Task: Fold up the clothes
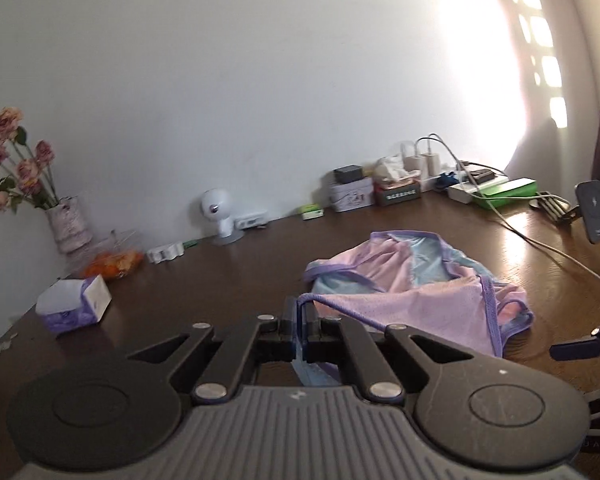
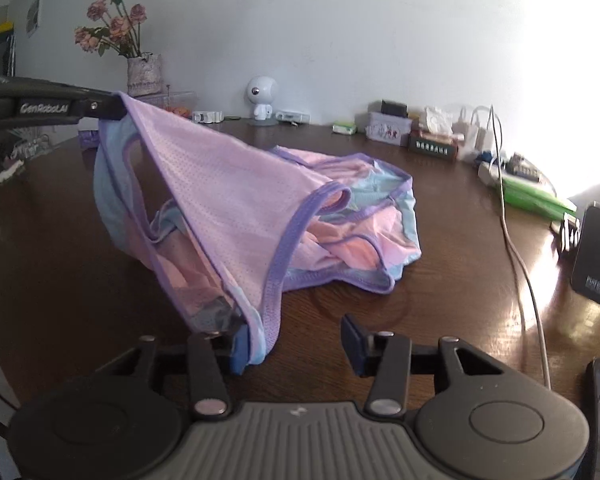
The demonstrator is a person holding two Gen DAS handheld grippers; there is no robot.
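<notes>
Garment: pink mesh garment (image 2: 236, 184) with purple binding and blue panels is lying bunched near the middle of the brown table (image 2: 452, 264), one corner lifted clear of the surface.
Left gripper (image 1: 299, 322): jaws are pinching shut on the garment's purple edge; the cloth is running taut from them down to the pile.
Right gripper (image 2: 294, 344): jaws are standing apart; the hem is draping against the left pad only, so nothing is being clamped.
Step, as judged: carrying the raised corner across for a fold.
Doing it well: the right gripper is needing a fresh hold on the loose hem first, so both corners travel level and the mesh is not twisting.
Pose: both grippers are pointing forward and slightly downward, left higher.
</notes>
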